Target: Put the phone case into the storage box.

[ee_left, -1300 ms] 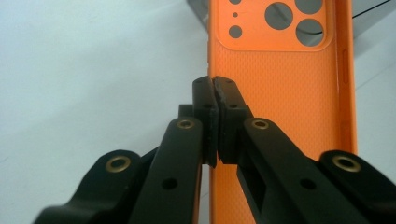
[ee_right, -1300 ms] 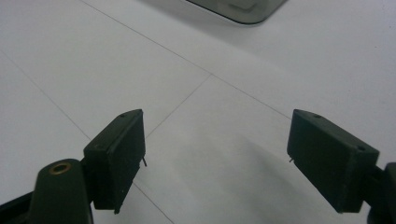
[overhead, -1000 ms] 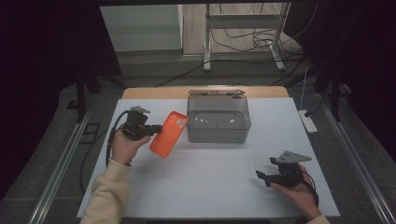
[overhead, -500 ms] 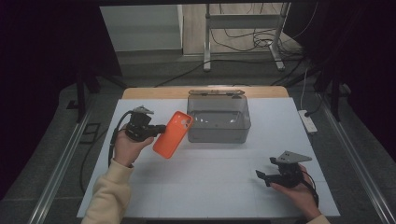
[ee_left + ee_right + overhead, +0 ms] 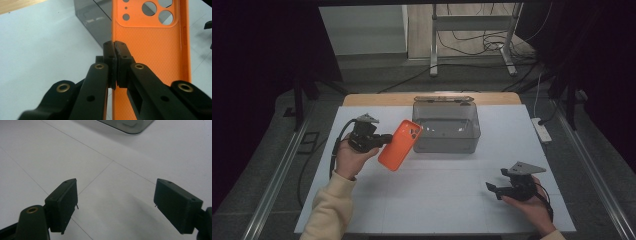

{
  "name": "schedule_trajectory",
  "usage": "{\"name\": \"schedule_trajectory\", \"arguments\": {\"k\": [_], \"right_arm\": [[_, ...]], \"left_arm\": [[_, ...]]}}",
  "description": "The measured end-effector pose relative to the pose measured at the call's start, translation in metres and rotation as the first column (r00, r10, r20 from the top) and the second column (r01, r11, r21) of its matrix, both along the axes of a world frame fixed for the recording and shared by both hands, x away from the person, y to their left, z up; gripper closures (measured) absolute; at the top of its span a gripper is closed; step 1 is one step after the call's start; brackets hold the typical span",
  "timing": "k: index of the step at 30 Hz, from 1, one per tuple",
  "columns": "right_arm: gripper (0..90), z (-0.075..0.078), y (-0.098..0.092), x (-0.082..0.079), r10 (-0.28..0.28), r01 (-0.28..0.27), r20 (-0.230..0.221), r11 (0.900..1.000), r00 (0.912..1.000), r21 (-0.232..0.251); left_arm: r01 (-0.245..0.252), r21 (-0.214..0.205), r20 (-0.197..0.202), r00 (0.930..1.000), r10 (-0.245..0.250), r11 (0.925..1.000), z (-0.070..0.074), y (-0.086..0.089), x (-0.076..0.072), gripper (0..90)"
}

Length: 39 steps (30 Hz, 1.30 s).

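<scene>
- The left tool is clamped on the long edge of an orange case, its jaws pressed tight together on the thin wall, as the left gripper view shows.
- The case hangs in the air, clear of the tabletop, tilted, with its upper corner just beside the near left corner of the grey box.
- The right tool rests low at the near right of the tabletop, well apart from the case, jaws spread wide and holding nothing.
- Judging by this, the pick-up is done and the case is on its way to the box; it is not yet over the opening.
- What seems left: carry it over the rim, lower it in and let go.
- The case is a thin, bright orange phone shell with a fine textured inner face.
- It has a cluster of round camera cut-outs at its far end and a raised lip along the sides.
- It looks light and a little flexible, so an edge grip may let it swing.
</scene>
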State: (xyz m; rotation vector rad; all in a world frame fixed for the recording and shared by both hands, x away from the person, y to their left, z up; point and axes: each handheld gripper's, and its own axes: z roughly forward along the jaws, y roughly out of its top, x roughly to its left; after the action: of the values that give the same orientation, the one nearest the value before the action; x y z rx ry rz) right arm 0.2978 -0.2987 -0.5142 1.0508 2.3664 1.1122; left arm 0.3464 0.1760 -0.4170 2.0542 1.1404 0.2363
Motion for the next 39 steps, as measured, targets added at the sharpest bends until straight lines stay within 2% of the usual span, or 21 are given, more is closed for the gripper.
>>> {"name": "schedule_trajectory", "arguments": {"k": [13, 39], "right_arm": [[19.6, 0.000, 0.000, 0.000, 0.000, 0.000, -0.001, 1.0000, 1.0000, 0.001], [19.7, 0.001, 0.000, 0.000, 0.004, -0.004, 0.009, 1.0000, 0.9999, 0.001]], "left_arm": [[0.030, 0.011, 0.007, 0.9995, -0.030, 0.9995, 0.002, -0.011, -0.004, 88.3], [0.083, 0.012, -0.016, 0.9964, -0.083, 0.9965, -0.005, -0.029, -0.005, 88.2]]}}
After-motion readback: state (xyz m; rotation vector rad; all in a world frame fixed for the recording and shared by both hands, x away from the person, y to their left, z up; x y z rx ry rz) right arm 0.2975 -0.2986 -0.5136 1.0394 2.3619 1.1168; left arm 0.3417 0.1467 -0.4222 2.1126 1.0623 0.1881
